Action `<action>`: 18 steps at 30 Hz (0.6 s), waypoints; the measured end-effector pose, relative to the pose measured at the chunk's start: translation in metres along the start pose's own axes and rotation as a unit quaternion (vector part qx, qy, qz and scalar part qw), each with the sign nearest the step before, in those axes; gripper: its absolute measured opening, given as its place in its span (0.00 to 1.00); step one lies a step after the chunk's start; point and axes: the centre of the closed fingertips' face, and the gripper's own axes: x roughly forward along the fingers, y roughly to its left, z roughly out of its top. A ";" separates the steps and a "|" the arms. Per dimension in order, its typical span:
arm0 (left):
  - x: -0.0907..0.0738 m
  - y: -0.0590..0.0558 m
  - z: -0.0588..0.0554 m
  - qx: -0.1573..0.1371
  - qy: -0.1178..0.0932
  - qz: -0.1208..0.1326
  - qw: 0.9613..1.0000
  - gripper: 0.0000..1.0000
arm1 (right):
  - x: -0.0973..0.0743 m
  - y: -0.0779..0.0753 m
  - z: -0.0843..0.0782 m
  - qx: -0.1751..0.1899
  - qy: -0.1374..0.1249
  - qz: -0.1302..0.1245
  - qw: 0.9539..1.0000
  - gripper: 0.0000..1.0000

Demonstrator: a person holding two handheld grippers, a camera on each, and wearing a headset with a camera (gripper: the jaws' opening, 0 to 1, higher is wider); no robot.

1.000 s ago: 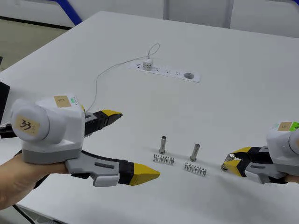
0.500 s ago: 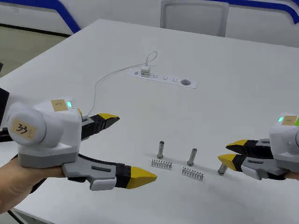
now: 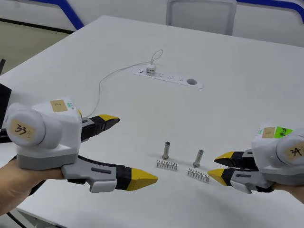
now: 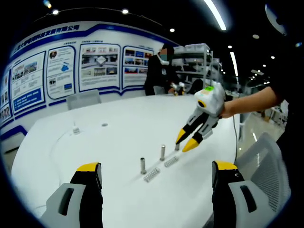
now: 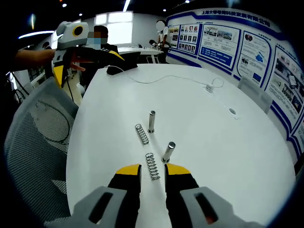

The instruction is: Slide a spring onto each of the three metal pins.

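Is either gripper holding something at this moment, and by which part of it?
Nothing is held. The left gripper is wide open, and the right gripper has its jaws slightly apart with nothing between them.

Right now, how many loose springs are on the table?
2: one spring beside the left pin, a second spring beside the right pin. The right gripper may hide more.

Left gripper [image 4: 156,167], jaws wide apart, before two upright pins [image 4: 143,165] and springs [image 4: 152,175].

Bare desk [image 3: 237,109] lies all around the upright pins [image 3: 166,150] and springs [image 3: 166,165]; the power strip [image 3: 167,77] and cable [image 3: 100,88] sit well beyond.
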 end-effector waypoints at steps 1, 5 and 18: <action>0.000 0.000 -0.002 0.000 0.002 0.000 1.000 0.98 | 0.003 0.001 -0.002 0.002 0.003 0.002 1.000 0.20; 0.002 0.001 -0.007 -0.009 0.002 -0.002 1.000 0.98 | 0.014 0.002 -0.010 0.012 0.016 0.002 1.000 0.20; 0.007 0.004 -0.017 -0.028 0.007 -0.003 1.000 0.97 | 0.035 0.003 -0.030 0.022 0.048 0.007 0.999 0.19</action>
